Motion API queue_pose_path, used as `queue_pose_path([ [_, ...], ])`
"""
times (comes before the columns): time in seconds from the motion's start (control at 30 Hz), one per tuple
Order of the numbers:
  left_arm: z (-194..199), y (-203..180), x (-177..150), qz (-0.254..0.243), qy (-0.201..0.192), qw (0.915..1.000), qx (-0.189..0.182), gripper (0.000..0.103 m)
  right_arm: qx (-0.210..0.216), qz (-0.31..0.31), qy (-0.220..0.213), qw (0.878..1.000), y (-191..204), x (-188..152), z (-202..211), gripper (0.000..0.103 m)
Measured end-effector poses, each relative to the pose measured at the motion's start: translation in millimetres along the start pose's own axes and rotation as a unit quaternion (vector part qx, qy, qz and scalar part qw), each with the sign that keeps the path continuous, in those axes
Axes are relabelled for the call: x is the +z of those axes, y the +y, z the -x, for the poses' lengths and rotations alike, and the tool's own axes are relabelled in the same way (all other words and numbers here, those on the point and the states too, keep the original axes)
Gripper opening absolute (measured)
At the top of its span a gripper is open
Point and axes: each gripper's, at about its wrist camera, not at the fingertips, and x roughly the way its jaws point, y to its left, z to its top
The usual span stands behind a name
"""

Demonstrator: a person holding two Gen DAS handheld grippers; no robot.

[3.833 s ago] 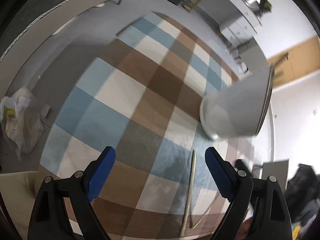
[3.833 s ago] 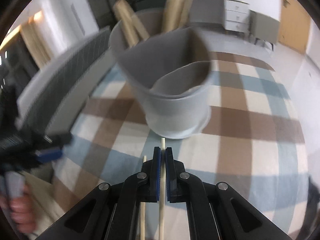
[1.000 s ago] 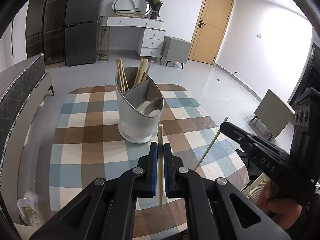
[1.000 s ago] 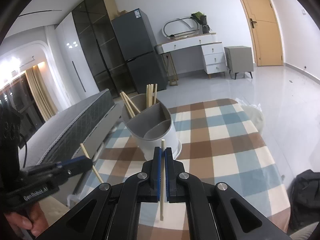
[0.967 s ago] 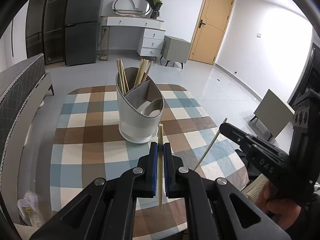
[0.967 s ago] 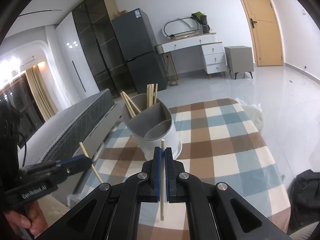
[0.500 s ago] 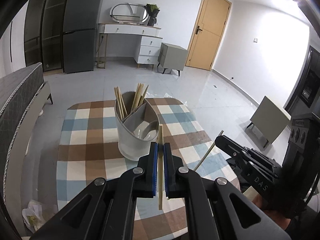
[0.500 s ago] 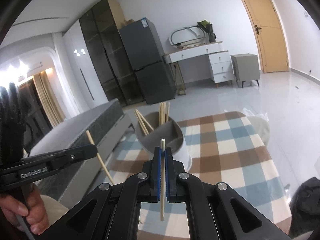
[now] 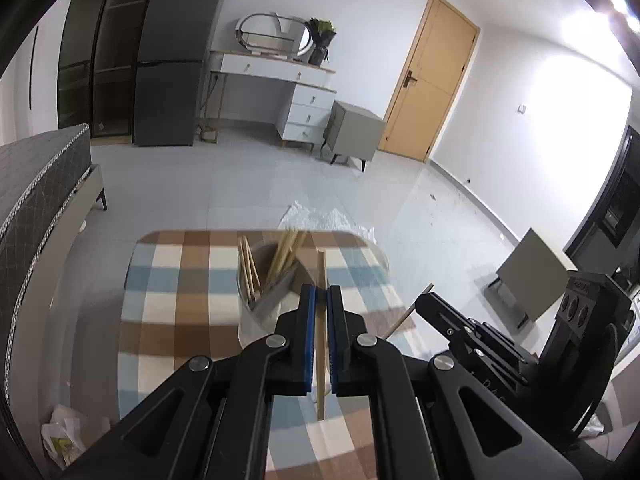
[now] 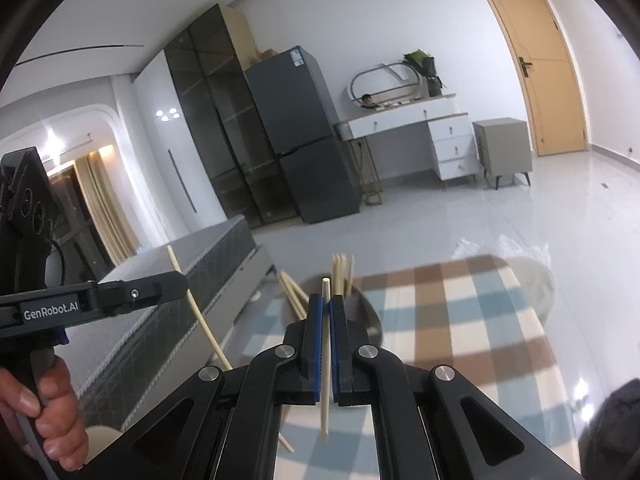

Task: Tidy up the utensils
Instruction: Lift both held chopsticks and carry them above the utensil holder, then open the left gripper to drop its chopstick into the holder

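A grey two-compartment utensil holder (image 9: pixel 260 312) stands on the checked tablecloth (image 9: pixel 180 280) with several wooden chopsticks upright in its back compartment. My left gripper (image 9: pixel 320 296) is shut on one chopstick (image 9: pixel 321 360), held upright above and in front of the holder. My right gripper (image 10: pixel 327 304) is shut on another chopstick (image 10: pixel 326 360), and its fingers hide most of the holder (image 10: pixel 368 316). Each gripper shows in the other's view: the right gripper (image 9: pixel 424 304) at the right, the left gripper (image 10: pixel 176 280) at the left with its chopstick (image 10: pixel 200 320) and a hand (image 10: pixel 48 420).
A grey bed or sofa (image 9: pixel 36 184) runs along the table's left side. A plastic bag (image 9: pixel 64 436) lies on the floor below it, and another bag (image 9: pixel 320 216) lies past the table's far edge. A grey panel (image 9: pixel 532 276) leans at the right.
Both grippers have risen with their chopsticks, so the holder and table sit lower and smaller in view. Earlier still, the left gripper was open over a chopstick lying on the cloth.
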Motion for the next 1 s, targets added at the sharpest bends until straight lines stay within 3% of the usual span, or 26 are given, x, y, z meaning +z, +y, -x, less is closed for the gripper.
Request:
queue_pose_path([
  [0.57, -34, 30, 73, -0.002, -0.026, 0.9995, 0.015, 0.001, 0.02, 0.036, -0.027, 0.999, 15, 83, -67, 0.002],
  [1.0, -74, 41, 63, -0.029, -0.025, 0.9985, 0.039, 0.001, 0.018, 0.053, -0.012, 0.998, 13, 82, -108, 0.003],
])
